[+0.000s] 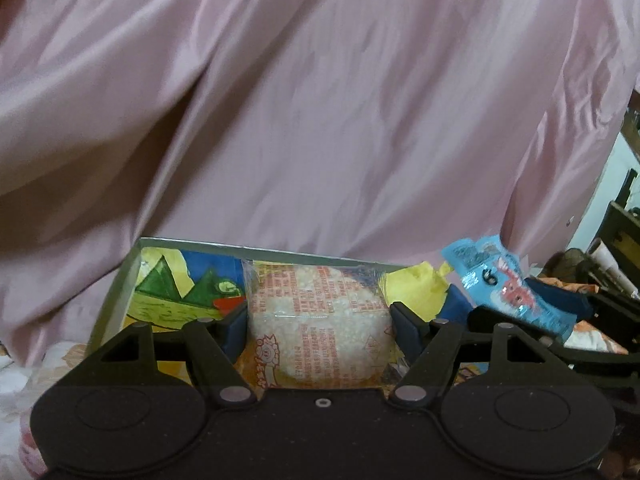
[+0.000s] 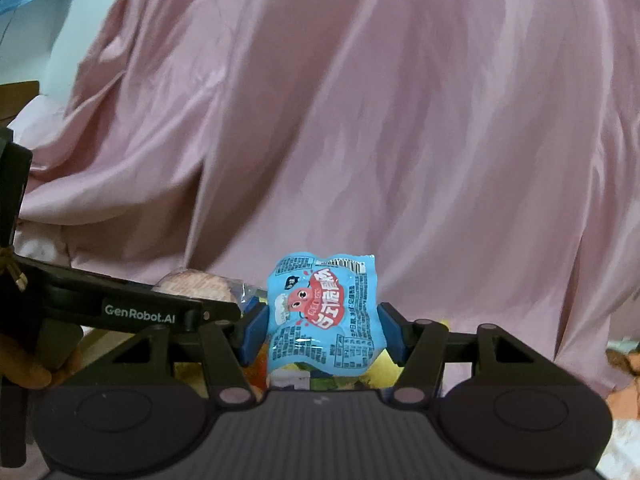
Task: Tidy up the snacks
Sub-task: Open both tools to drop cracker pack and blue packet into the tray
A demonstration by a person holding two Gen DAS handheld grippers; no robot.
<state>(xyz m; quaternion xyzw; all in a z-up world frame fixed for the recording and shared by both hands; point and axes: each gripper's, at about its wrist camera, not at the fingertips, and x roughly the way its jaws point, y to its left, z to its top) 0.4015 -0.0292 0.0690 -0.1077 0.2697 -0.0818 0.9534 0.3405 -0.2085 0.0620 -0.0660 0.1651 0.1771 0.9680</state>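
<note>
My left gripper (image 1: 318,326) clamps a clear rice-cracker packet (image 1: 318,320) between its jaws, above a colourful box (image 1: 132,280). My right gripper (image 2: 322,330) grips a blue snack pouch (image 2: 324,312) upright between its jaws, before pink drapery (image 2: 360,120).

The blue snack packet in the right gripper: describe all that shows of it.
The blue snack packet is a small crinkled glossy plastic pouch, sealed, with a red cartoon creature, red-and-white lettering and fine print panels. It stands roughly upright, tilted slightly, pinched at both sides by the blue pads of the right gripper, lifted before the pink cloth. The left wrist view shows it too.
</note>
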